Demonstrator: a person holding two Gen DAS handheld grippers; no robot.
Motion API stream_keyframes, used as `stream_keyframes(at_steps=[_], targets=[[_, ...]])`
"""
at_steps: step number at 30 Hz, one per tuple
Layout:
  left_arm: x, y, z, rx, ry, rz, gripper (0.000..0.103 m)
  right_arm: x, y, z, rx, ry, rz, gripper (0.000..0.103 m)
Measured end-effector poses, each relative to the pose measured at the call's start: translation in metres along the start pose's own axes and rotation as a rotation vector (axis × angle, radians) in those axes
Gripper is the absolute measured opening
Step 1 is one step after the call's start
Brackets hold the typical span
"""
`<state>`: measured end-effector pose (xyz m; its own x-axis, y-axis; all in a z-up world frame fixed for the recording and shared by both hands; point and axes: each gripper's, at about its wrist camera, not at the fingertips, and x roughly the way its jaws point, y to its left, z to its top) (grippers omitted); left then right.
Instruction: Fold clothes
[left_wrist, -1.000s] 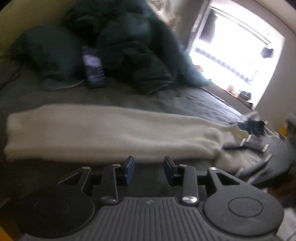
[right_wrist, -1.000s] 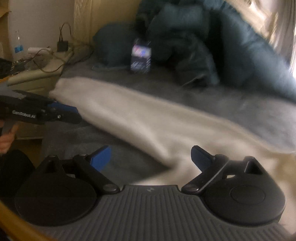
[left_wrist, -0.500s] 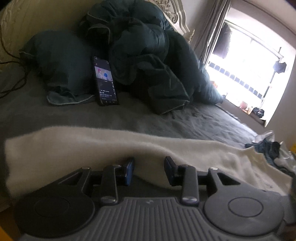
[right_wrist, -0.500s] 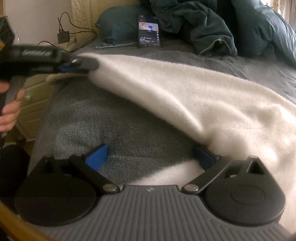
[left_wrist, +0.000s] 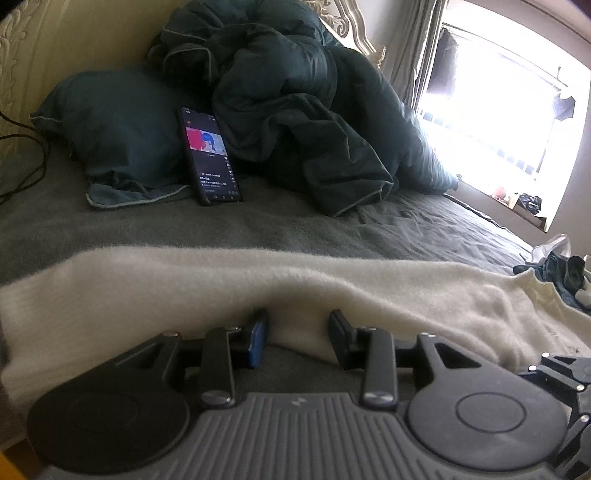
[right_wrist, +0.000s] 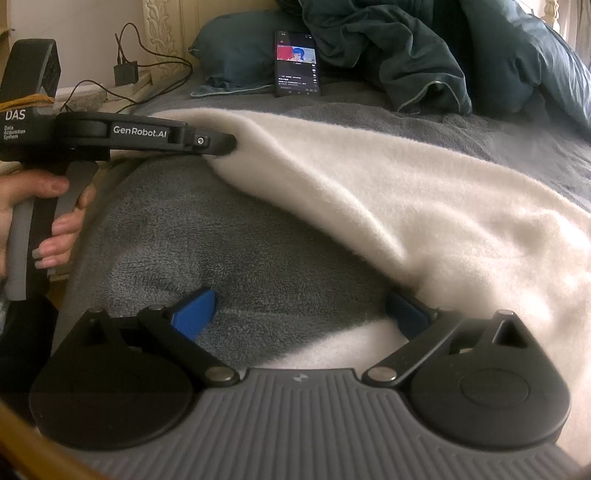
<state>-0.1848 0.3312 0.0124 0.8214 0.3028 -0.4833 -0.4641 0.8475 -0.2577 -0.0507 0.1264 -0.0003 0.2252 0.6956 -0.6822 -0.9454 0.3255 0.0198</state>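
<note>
One white fleece garment (right_wrist: 424, 206) lay across the grey bed (right_wrist: 229, 251). The left gripper (left_wrist: 298, 332) stood partly open around its edge, apparently unclamped; the right gripper (right_wrist: 301, 310) gaped wide. One phone (left_wrist: 209, 155), one pillow (left_wrist: 118, 129).

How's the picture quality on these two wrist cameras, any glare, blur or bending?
Left wrist view: the window is blown out to white, the duvet and pillow sit in dim shade, and straight lines bow towards the edges. Right wrist view: evener light, sharp on the white garment and phone, with the same fisheye bending.
</note>
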Motion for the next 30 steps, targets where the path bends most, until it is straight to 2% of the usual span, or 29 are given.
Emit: stream_keyframes(at_steps=[6, 9, 11, 12, 13, 15, 17, 18, 20, 23, 26, 27, 29, 30], targets=[[-0.003, 0.003, -0.003, -0.015, 0.005, -0.009, 0.038, 0.000, 0.001, 0.002, 0.016, 0.010, -0.013, 0.099], [-0.010, 0.011, -0.009, -0.036, 0.013, -0.029, 0.038, -0.012, 0.001, 0.022, 0.120, 0.045, -0.008, 0.097], [-0.018, 0.022, -0.018, -0.092, 0.008, -0.056, 0.036, -0.030, -0.004, 0.037, 0.155, -0.039, 0.048, 0.096], [-0.022, 0.028, -0.022, -0.132, 0.003, -0.063, 0.028, -0.037, -0.008, 0.045, 0.147, -0.082, 0.027, 0.096], [-0.028, 0.033, -0.026, -0.168, -0.005, -0.068, 0.020, -0.041, -0.011, 0.053, 0.128, -0.116, -0.032, 0.096], [-0.042, 0.038, -0.030, -0.228, -0.024, -0.083, 0.019, -0.037, -0.025, 0.064, 0.114, -0.144, -0.160, 0.096], [-0.057, 0.044, -0.034, -0.288, -0.044, -0.097, 0.021, -0.019, -0.047, 0.063, 0.151, -0.131, -0.270, 0.096], [-0.064, 0.042, -0.035, -0.286, -0.064, -0.099, 0.027, -0.008, -0.058, 0.060, 0.174, -0.117, -0.326, 0.096], [-0.075, 0.022, -0.026, -0.180, -0.119, -0.109, 0.029, 0.020, -0.075, 0.046, 0.205, -0.035, -0.383, 0.095], [-0.065, -0.012, -0.005, -0.014, -0.140, -0.149, 0.040, 0.021, -0.069, 0.030, 0.170, -0.097, -0.382, 0.095], [-0.024, -0.040, 0.011, 0.096, -0.066, -0.195, 0.041, 0.019, -0.063, 0.027, 0.103, -0.105, -0.381, 0.095], [-0.011, -0.042, 0.010, 0.134, -0.026, -0.162, 0.040, 0.019, -0.066, 0.027, 0.115, -0.105, -0.373, 0.095], [0.009, -0.042, 0.002, 0.208, 0.050, -0.036, 0.020, 0.019, -0.072, 0.026, 0.149, -0.109, -0.362, 0.096], [0.011, -0.035, -0.003, 0.226, 0.058, -0.009, 0.008, 0.020, -0.074, 0.024, 0.167, -0.111, -0.357, 0.098]])
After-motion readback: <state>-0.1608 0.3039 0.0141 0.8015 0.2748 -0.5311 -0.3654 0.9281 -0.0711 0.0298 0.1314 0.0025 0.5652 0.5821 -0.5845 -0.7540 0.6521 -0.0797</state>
